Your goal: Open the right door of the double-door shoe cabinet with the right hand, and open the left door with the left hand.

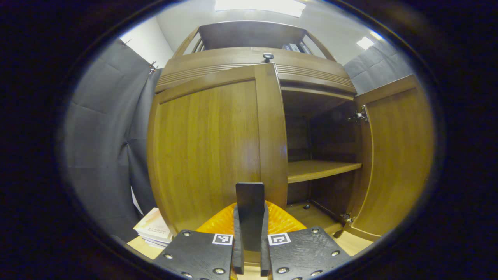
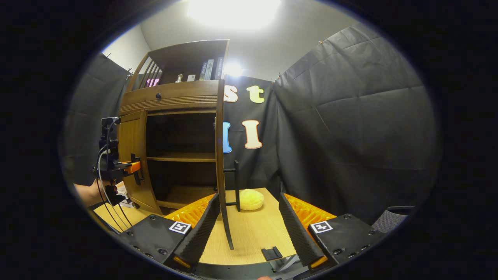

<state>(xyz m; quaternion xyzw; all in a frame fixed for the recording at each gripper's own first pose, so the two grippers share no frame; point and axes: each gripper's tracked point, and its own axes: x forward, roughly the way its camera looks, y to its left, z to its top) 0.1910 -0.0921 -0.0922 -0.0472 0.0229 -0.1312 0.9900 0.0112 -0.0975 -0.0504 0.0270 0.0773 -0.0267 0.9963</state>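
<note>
Left gripper (image 1: 251, 217) on left door handle (image 1: 250, 202).

Right gripper (image 2: 249, 229) spread wide, right door (image 2: 222, 163) edge-on between its fingers.

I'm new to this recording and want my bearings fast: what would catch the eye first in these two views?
In the left gripper view, the wooden shoe cabinet looms close: its right door hangs wide open over a bare shelf, while the left gripper is shut on the handle of the left door. In the right gripper view, the right gripper stands open over the table, where a yellow round object lies.
</note>
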